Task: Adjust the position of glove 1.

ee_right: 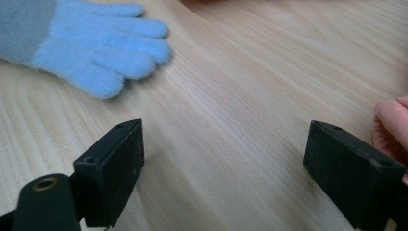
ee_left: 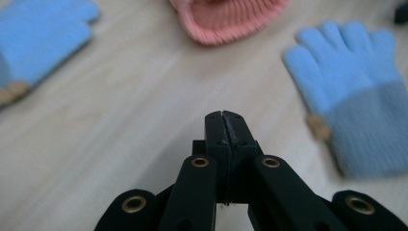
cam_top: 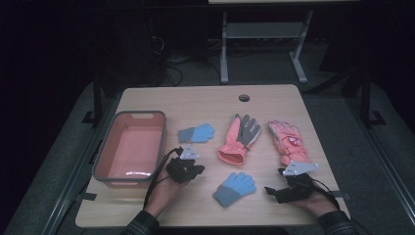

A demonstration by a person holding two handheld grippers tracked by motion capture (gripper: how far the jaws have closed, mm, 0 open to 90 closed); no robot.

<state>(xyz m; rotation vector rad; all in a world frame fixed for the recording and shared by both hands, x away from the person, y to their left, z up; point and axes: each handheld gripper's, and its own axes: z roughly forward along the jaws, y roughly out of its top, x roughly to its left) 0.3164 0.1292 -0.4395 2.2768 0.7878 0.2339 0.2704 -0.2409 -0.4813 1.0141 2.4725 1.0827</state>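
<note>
Blue knit glove [cam_top: 235,188] lies near the desk's [cam_top: 205,100] front edge, fingers pointing towards the far right corner; bare wood surrounds it; left hand-held gripper [cam_top: 197,170] fully closed, empty; right hand-held gripper [cam_top: 272,192] gaping wide, empty.

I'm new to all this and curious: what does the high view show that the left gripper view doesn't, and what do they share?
High view: the pink bin, the pink mitten, and the right claw, open.

Left gripper view: a close look at the left claw, its jaws shut on nothing.

Both: the wooden table, two blue gloves and the ribbed cuff of the pink-and-grey glove.
</note>
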